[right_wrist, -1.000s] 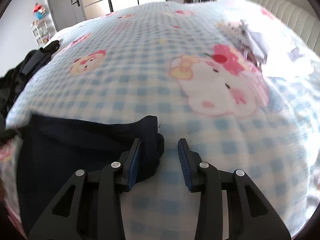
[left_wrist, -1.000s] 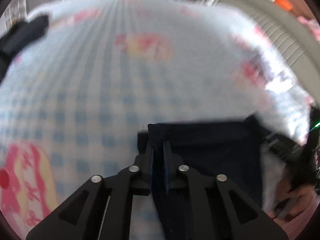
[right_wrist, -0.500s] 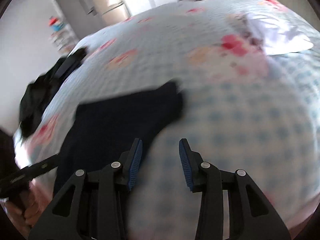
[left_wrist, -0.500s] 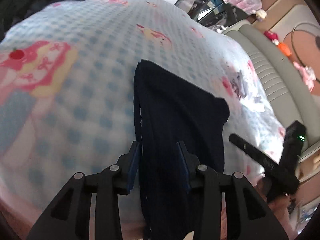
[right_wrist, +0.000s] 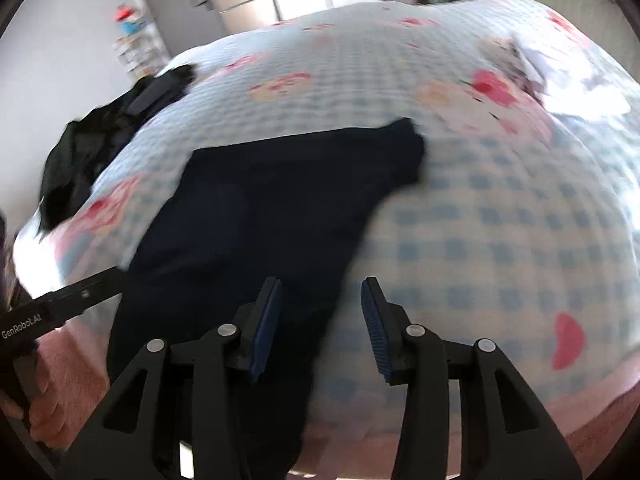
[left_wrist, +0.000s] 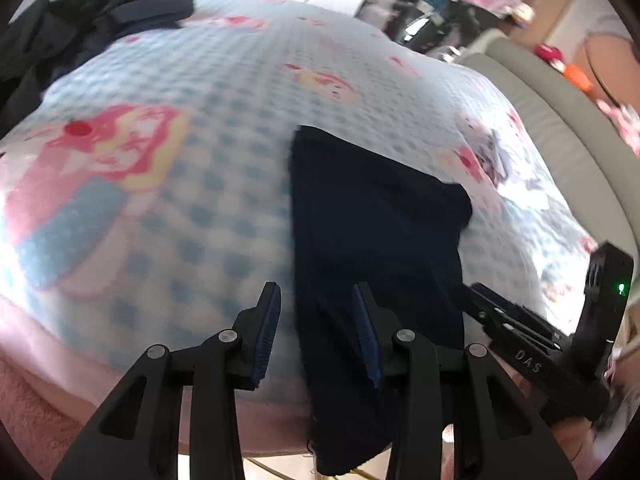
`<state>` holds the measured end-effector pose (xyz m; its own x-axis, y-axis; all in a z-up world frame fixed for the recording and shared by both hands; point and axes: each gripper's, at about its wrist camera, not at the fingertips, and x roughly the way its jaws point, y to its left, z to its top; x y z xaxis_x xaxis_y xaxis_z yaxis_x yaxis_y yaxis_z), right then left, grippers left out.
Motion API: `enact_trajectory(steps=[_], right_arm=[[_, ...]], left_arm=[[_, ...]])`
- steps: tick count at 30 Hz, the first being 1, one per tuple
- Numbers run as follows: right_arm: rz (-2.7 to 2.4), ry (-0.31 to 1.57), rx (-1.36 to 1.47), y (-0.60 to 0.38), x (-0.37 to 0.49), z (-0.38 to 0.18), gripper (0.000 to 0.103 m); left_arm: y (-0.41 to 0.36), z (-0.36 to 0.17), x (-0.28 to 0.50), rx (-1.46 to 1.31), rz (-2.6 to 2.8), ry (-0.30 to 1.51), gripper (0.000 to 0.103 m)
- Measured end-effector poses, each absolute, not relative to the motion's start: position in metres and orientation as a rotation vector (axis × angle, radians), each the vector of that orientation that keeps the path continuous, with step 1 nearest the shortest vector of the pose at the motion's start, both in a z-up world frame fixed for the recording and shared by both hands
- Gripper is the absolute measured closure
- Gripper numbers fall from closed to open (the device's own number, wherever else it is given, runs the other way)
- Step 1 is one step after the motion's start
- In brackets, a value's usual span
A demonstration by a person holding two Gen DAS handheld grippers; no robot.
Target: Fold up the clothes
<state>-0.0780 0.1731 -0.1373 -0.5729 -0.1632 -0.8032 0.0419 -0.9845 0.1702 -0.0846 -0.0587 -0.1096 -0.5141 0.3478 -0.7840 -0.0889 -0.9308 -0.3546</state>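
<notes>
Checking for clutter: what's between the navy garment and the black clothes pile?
Only bare checked blanket lies between the navy garment and the black clothes pile, per the right wrist view.

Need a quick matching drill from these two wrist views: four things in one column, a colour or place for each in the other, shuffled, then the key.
Things:
1. navy garment
2. black clothes pile
3. blanket
4. gripper pads

Colour or place:
A. blue-and-white check with pink cartoon prints
B. bright blue strips on black fingers
C. heaped at the bed's far left corner
D. laid out flat, its near end hanging over the bed's edge

Pairs: 1-D, 2-C, 3-A, 4-B
</notes>
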Motion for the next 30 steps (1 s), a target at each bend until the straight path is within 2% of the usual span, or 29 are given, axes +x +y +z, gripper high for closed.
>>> enact_trajectory(steps=[2, 5, 7, 13, 16, 19, 24, 30], right_arm=[[-2.654, -0.161, 1.402, 0.169, -0.076, -0.140, 0.059], [-2.649, -0.322, 1.453, 0.187, -0.075, -0.151, 0.062], [-2.634, -0.420, 1.458, 0.199, -0.074, -0.151, 0.062], [-2.573, -0.381, 1.434, 0.187, -0.055, -0.127, 0.059], [-2.552, -0.255, 1.522, 0.176, -0.044, -0.135, 0.059], [-2.582, -0.176, 1.595, 0.180, -0.037, -0.144, 0.059], [-2.565, -0.234, 1.605, 0.188, -0.027, -0.135, 0.058], [-2.419, -0.290, 1.583, 0.174, -0.017, -0.144, 0.053]], left_arm=[[-0.054, -0.113, -0.082, -1.406, 2.503, -0.351, 0.064], [-0.062, -0.114, -0.092, -1.477, 2.453, -0.436, 0.066], [-0.060, -0.099, -0.086, -1.415, 2.450, -0.420, 0.066], [-0.038, -0.103, -0.067, -1.470, 2.393, -0.262, 0.064], [-0.048, -0.123, -0.064, -1.591, 2.467, -0.170, 0.064], [-0.069, -0.121, -0.061, -1.564, 2.443, -0.327, 0.064], [-0.078, -0.118, -0.045, -1.479, 2.289, -0.505, 0.064], [-0.077, -0.144, -0.030, -1.524, 2.175, -0.597, 0.064]])
